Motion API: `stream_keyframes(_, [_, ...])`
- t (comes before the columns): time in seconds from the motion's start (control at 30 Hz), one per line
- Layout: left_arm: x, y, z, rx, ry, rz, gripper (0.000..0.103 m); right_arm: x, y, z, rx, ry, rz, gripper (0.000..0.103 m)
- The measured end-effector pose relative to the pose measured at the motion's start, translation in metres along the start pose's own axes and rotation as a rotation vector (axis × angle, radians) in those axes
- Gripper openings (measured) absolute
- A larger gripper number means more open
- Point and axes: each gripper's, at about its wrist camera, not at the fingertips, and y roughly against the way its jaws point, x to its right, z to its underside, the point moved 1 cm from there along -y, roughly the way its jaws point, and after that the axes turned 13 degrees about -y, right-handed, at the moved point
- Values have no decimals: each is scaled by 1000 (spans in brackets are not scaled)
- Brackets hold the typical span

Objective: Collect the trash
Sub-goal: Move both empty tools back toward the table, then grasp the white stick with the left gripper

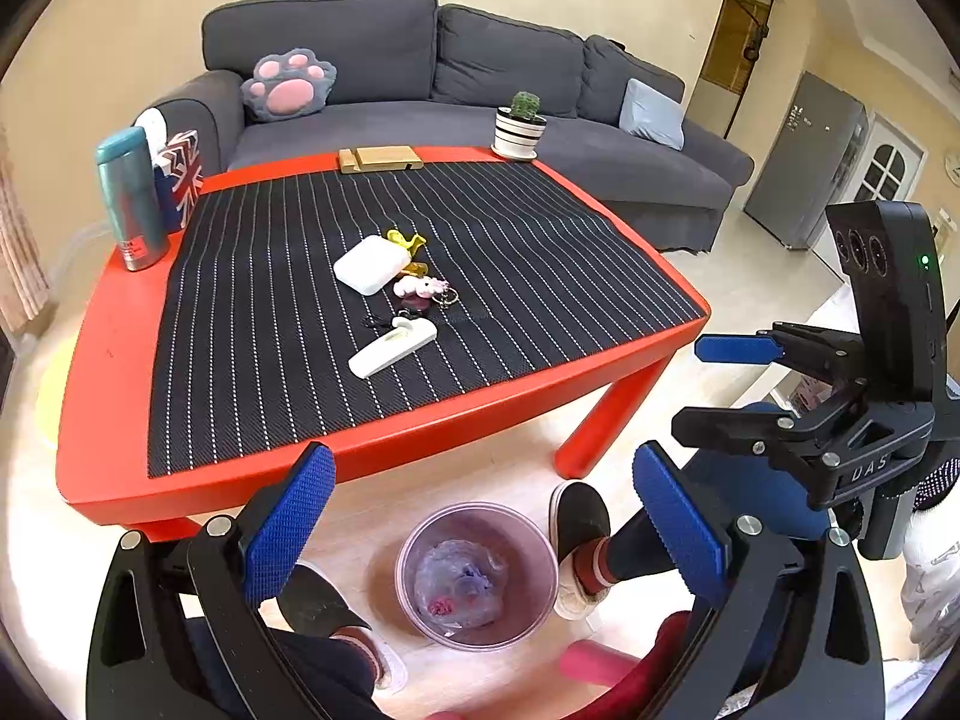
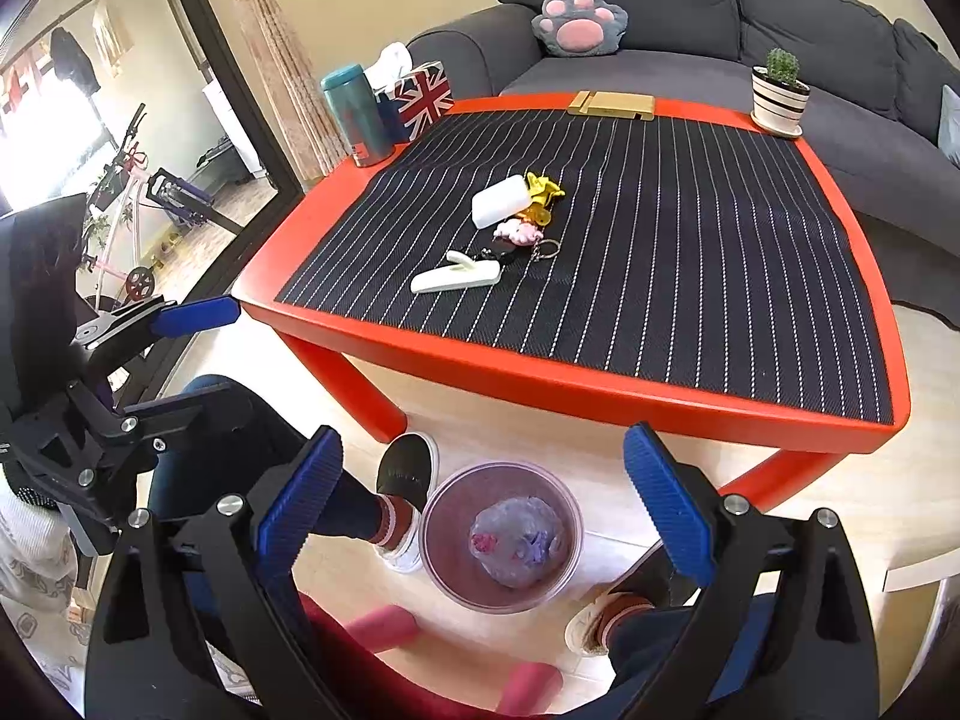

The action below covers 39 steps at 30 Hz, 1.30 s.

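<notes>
— Looking down past both grippers: where is the trash bin (image 1: 477,576)?

— On the pale floor (image 1: 510,468) between my two slippered feet, just in front of the red table (image 1: 90,396). It stands upright with its round mouth facing up, so its long axis runs straight up and down. A crumpled bag of trash (image 1: 459,585) lies inside it, a lump with no clear long axis.

— And your left gripper (image 1: 483,531)?

— I hold it above the bin, tilted down toward it. Its jaws stand wide apart and nothing is between the blue pads (image 1: 288,525); through the gap I see only the bin and the floor.

— The right gripper (image 2: 483,513)?

— Also spread wide with nothing in it, slanted down over the same bin (image 2: 501,537). In the left view it sits at the right side, fingers pointing left.

— What is on the table?

— A striped dark mat (image 1: 540,276) covers most of the top. Near its middle lie a white case (image 1: 369,264), a yellow scrap (image 1: 405,240) touching its far side, a pink keychain toy (image 1: 420,288) and a long white clip (image 1: 393,348). In the left view, the clip's long axis runs slantwise from near left to far right. A teal flask (image 1: 129,198) stands upright at the far left corner beside a flag-printed tissue box (image 1: 183,174), a wooden stand (image 1: 378,159) sits on the far edge, and a potted cactus (image 1: 521,123) at the far right corner. A grey sofa (image 1: 480,120) is behind.
</notes>
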Motion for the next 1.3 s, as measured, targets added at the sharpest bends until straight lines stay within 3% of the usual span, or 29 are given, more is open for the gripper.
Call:
stream_keyframes(0.37, [-24,-16,-25,-15,-20,-11,96,9,-2,-41,22,2,29,93])
stream_keyframes(0.63, [-39,-44,-51,-70,-94,-26,96,19,-14,-68,12,-8,45,93])
stream_keyframes(1.17, [-63,-129,-67,-203,-199,60,95,41,-40,-81,-26,-44,62,93])
stream_keyframes(1.23, [-64,-136,-67,-211,-203,67,91,43,-42,-82,-30,-45,62,93])
stream_keyframes(1.3, [-65,-142,-65,-230,-201,82,76,43,-45,-84,-35,-46,62,93])
